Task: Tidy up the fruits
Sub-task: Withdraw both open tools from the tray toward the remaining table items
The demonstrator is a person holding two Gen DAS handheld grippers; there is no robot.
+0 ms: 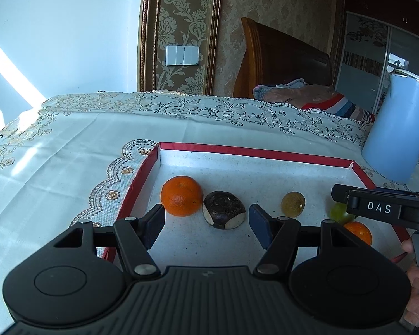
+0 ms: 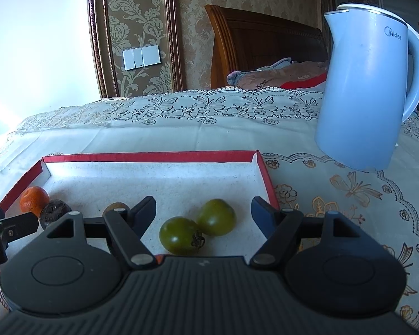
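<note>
My left fingers are spread and empty over the red-rimmed tray, framing the dark water chestnut, which touches the orange mandarin. My right fingers are spread too, around two green tomatoes that touch each other. I judge all of it light; the tomatoes look smooth and soft, likely to slip or bruise, so I would pinch gently across the widest middle. I count two mandarins, with the second partly hidden, two tomatoes, one chestnut and one small brown fruit. A blue kettle stands on the surface beside the tray.
</note>
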